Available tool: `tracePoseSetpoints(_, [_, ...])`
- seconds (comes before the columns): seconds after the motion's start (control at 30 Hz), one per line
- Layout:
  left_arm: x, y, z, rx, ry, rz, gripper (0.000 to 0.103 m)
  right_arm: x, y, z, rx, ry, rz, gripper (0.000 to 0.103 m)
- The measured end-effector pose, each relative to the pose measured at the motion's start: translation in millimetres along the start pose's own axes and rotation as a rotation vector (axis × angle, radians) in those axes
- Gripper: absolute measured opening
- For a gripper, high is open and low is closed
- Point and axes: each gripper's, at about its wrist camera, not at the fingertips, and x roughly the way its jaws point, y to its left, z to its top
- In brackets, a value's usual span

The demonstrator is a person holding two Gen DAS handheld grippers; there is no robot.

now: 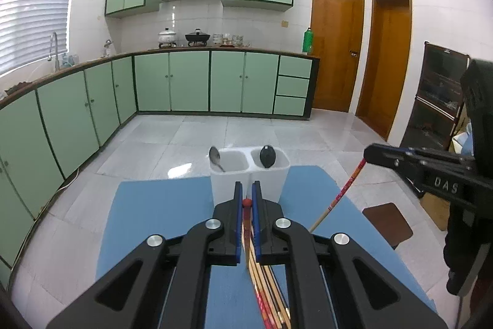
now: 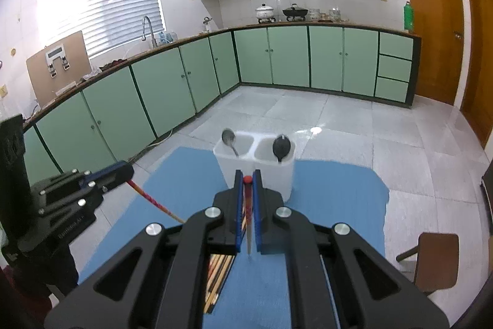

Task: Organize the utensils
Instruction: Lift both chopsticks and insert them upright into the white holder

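A white two-compartment utensil holder [image 1: 246, 179] [image 2: 257, 171] stands at the far edge of the blue table. A metal spoon [image 1: 214, 157] [image 2: 229, 139] leans in its left compartment, a black spoon [image 1: 266, 156] [image 2: 281, 146] in the right. My left gripper [image 1: 247, 190] is shut on a red-tipped chopstick [image 1: 246, 207] and is seen at left in the right wrist view [image 2: 118, 170]. My right gripper [image 2: 247, 178] is shut on another red-tipped chopstick [image 2: 247, 205] and is seen at right in the left wrist view [image 1: 369, 154]. A bundle of chopsticks [image 1: 268, 295] [image 2: 218, 276] lies on the table beneath.
The blue table [image 1: 160, 221] [image 2: 332, 199] has floor beyond its far edge. A brown chair [image 2: 434, 258] [image 1: 388, 222] stands at the right. Green cabinets [image 1: 61, 119] line the left and back walls.
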Motion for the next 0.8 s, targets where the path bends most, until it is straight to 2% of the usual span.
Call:
tracePoseSetpoints(0.2, [3.4, 0.3, 38.4, 0.008, -0.066, -0.019, 0.006, -8.9, -8.5, 50.7, -0.022, -0.068, 0.007, 0.005])
tracePoseSetpoints(0.47, [1.9, 3.2, 109.5, -0.016, -0.236, -0.033, 0.006, -11.6, -24.0, 116.6, -0.016, -0.176, -0.011, 0.005])
tracePoseSetpoints(0.6, [22.9, 6.3, 127.4, -0.026, -0.268, -0.024, 0.006, 10.6, -33.9, 130.1, -0.001, -0.187, -0.025, 0.005])
tracePoseSetpoints(0.8, [82.3, 14.2, 124.2, -0.017, -0.235, 0.034, 0.006, 57.7, -44.4, 124.1, 0.011, -0.152, -0.039, 0.005])
